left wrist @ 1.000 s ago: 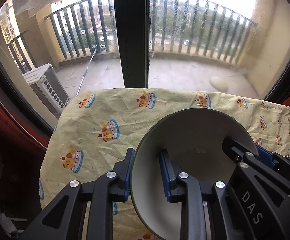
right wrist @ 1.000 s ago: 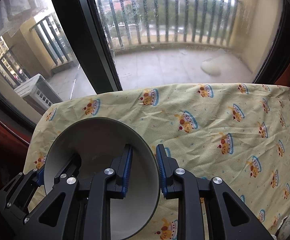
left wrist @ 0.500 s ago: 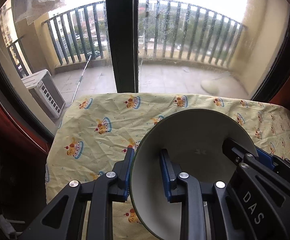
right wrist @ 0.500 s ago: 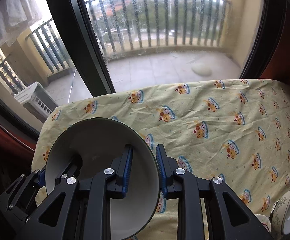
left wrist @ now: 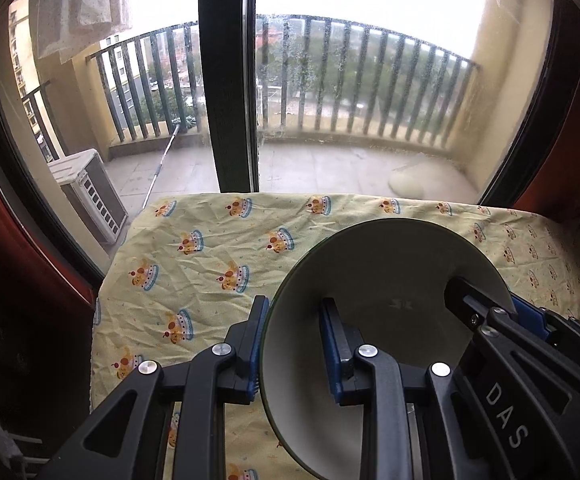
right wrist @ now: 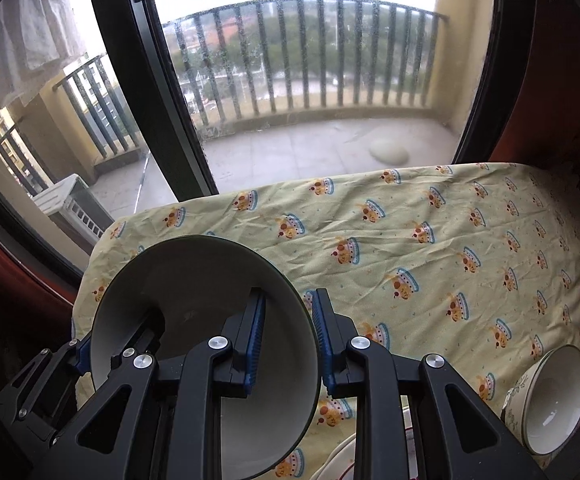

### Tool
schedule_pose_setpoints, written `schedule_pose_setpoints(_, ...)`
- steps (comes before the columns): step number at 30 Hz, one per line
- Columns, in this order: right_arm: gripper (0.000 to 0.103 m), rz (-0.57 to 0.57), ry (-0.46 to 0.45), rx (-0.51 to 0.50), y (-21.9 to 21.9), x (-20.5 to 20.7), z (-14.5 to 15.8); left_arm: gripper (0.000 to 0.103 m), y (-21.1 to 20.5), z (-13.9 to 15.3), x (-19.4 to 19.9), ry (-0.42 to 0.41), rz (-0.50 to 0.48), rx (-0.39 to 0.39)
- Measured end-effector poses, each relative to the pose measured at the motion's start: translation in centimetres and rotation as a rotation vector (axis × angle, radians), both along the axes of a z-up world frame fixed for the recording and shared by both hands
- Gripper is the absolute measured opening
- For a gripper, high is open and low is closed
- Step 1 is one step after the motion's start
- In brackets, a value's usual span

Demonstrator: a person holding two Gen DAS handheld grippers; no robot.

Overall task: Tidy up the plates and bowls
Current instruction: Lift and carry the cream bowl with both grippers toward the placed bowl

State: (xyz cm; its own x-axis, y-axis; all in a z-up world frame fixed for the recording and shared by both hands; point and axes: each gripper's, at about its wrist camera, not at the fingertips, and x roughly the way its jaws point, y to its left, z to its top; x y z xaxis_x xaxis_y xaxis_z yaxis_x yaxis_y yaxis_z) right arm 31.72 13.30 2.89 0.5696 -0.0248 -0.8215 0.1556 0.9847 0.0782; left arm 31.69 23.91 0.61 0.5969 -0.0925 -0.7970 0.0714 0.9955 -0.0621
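Both jaws clamped on opposite rims of one grey bowl (left wrist: 386, 280), held above the table's yellow cloth (right wrist: 410, 240). Nearby right: patterned bowl (right wrist: 550, 396), tilted. Beyond: window frame (left wrist: 229, 80), balcony railing (right wrist: 310, 52).

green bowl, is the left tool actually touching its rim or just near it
Touching. In the left wrist view the left tool straddles the green bowl rim, one blue pad pressed on the outside, the other inside.

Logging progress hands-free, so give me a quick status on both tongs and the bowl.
Both tongs shut on the green-rimmed bowl, left tongs and right tongs on opposite rims. Bowl tilted above the tablecloth. Floral bowl far right, nothing blocking.
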Motion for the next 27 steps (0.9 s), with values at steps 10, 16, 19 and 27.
schedule_pose_setpoints(10, 0.028, 0.062, -0.014, 0.013, -4.7, -3.7, 1.0, 0.024, -4.6, 1.2, -4.1, -0.006, 0.045, 0.022)
schedule_pose_setpoints(16, 0.028, 0.080, -0.024, 0.011, -8.7, -5.8, 1.7, 0.024, -8.3, 1.9, -6.2, -0.012, 0.062, 0.017)
schedule_pose_setpoints(19, 0.028, 0.090, -0.025, 0.005, -10.6, -6.8, 2.1, 0.024, -9.9, 2.2, -7.1, -0.015, 0.069, 0.012)
schedule_pose_setpoints(27, 0.028, 0.114, -0.042, -0.003, -15.3, -9.2, 3.2, 0.025, -14.6, 2.8, -9.4, -0.027, 0.077, 0.009)
